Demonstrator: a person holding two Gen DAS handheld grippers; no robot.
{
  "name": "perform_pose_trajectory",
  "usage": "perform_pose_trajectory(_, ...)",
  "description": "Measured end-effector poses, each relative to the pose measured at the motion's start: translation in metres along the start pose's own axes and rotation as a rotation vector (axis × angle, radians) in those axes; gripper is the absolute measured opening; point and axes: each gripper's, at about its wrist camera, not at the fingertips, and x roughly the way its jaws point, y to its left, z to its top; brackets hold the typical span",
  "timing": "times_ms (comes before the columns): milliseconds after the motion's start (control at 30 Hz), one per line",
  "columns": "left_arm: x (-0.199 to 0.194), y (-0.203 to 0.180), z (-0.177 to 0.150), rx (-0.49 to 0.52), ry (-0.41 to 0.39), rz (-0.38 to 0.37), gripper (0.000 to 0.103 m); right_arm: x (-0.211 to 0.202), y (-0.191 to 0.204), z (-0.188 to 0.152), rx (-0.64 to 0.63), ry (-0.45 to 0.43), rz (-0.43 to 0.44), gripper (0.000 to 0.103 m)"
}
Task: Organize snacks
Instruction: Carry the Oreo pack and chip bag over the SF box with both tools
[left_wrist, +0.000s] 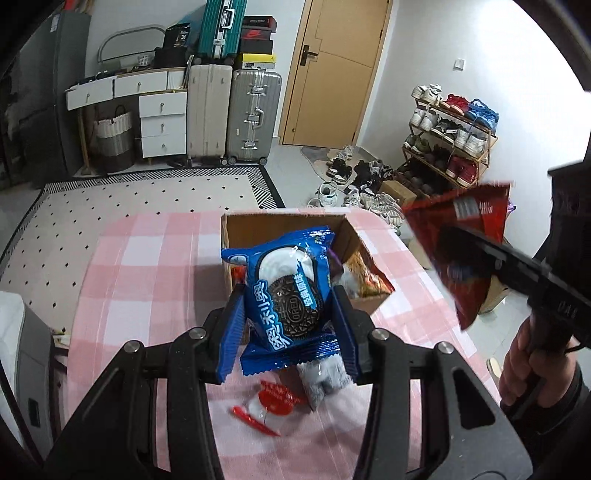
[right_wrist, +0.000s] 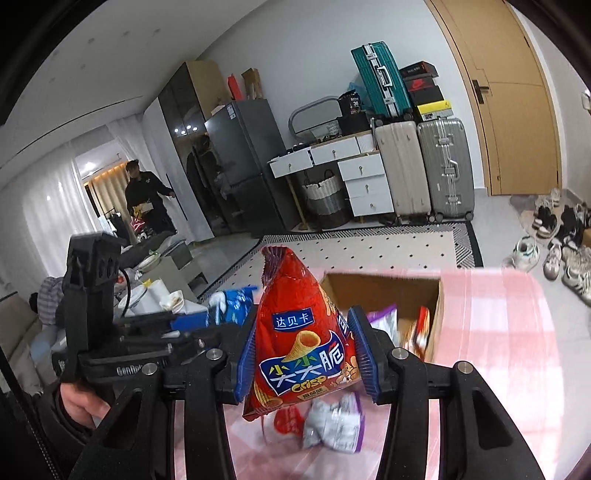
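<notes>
The left tongs are clamped on a blue Oreo packet, held clear above the pink-checked surface just in front of an open cardboard box. The right tongs grip a red cone-snack bag, likewise raised over the surface with the same box just beyond. In the left wrist view the red bag and the hand holding the right tongs show at the right edge. Inside the box lie several packets: an orange-red one against the near right corner, a purple-and-white one and a small red one by the right wall; what else lies beneath cannot be made out. Loose on the surface under the tongs are a grey-and-white packet with purple trim and a clear wrapper with red print. Beyond stand suitcases, white drawers, a shoe rack and a wooden door. A person stands far off in the room
</notes>
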Motion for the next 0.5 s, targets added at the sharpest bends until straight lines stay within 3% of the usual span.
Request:
perform_pose_trajectory(233, 0.014, -0.004, 0.033, -0.028, -0.015, -0.013, 0.042, 0.016, -0.015, 0.038, 0.004, -0.016, -0.059, 0.047)
perform_pose_trajectory(500, 0.051, -0.012, 0.066, -0.028, -0.001, 0.006, 0.042, 0.054, -0.041, 0.058, 0.043, 0.008, -0.060, 0.047)
